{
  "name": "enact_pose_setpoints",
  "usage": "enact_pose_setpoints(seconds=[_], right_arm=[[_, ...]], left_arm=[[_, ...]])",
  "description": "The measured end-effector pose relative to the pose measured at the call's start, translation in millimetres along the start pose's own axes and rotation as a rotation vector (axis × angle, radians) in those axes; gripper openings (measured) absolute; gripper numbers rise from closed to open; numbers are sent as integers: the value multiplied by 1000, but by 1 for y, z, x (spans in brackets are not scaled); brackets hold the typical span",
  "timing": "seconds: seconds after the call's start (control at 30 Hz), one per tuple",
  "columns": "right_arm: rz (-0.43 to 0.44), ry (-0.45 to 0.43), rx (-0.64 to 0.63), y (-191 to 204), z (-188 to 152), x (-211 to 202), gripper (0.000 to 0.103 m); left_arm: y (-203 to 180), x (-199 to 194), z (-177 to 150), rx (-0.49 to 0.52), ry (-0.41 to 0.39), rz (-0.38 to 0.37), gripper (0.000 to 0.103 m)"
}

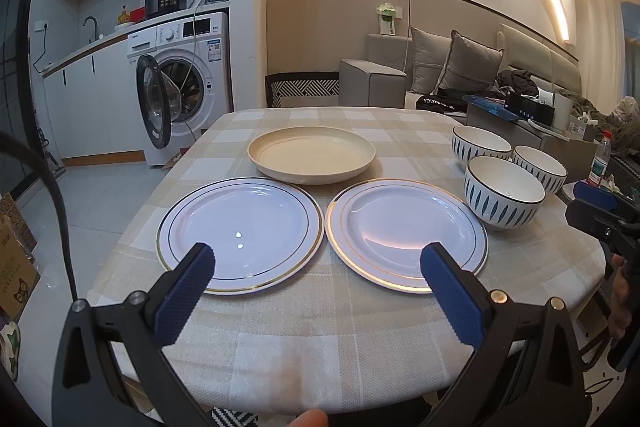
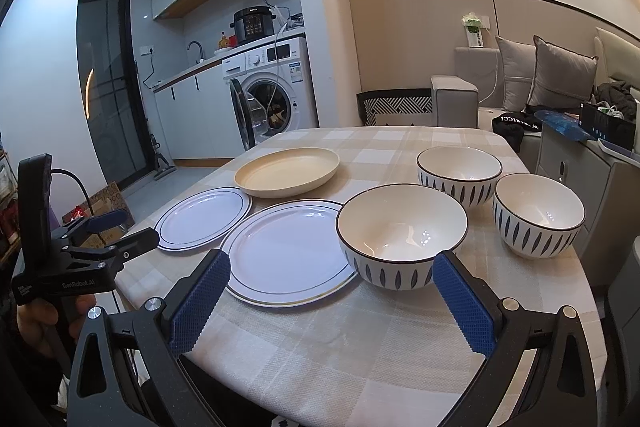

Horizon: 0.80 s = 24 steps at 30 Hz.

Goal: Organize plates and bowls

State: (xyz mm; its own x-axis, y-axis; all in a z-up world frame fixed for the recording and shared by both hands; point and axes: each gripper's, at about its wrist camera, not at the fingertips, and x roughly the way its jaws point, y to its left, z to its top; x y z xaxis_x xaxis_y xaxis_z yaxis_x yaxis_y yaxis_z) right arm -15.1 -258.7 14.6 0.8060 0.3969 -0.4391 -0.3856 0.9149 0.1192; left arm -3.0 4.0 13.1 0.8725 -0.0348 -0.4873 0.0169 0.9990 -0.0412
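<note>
Nothing is held yet, so the tidying looks to be at its very start. The left gripper [image 1: 316, 263] is held above the near edge of the table [image 1: 320, 347] with its blue fingers [image 1: 188, 291] spread wide and nothing between them. The right gripper [image 2: 332, 275] is also spread wide and empty. Two white plates with gold rims are laid flat side by side, the left white plate [image 1: 240, 235] just beside the right white plate [image 1: 406, 233], with no clear gap seen between their rims. A cream plate [image 1: 311, 154] is set behind them. Three bowls with blue leaf marks are grouped at the right: the near bowl [image 2: 402, 235] right by the right white plate, the far bowl [image 2: 459, 174] and the right bowl [image 2: 538, 213]. For the next move, one rim should probably be pinched so that like things can be stacked. The thin plate rims lie low on the cloth, so a careful, low grip is likely needed.
</note>
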Motion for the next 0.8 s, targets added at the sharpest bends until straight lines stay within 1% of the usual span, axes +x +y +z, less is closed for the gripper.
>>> enact_pose_setpoints(seconds=[0.17,0.37,0.47,0.57,0.63,0.8], right_arm=[[1,17,16,-7,4,4,103],[0,51,57,-16,7,12,103],[-10,60,71,-21,11,14,103],[-40,74,96,-31,14,18,103],[-55,82,111,-38,17,19,103],[-81,91,102,-50,27,20,103]], left_arm=[[-2,6,4,13,5,10,103],[-6,11,9,25,-4,-1,103],[-10,15,14,25,7,-31,103],[-16,19,19,20,8,-43,103],[-20,21,24,21,5,-64,103],[-35,31,38,43,5,-99,103]])
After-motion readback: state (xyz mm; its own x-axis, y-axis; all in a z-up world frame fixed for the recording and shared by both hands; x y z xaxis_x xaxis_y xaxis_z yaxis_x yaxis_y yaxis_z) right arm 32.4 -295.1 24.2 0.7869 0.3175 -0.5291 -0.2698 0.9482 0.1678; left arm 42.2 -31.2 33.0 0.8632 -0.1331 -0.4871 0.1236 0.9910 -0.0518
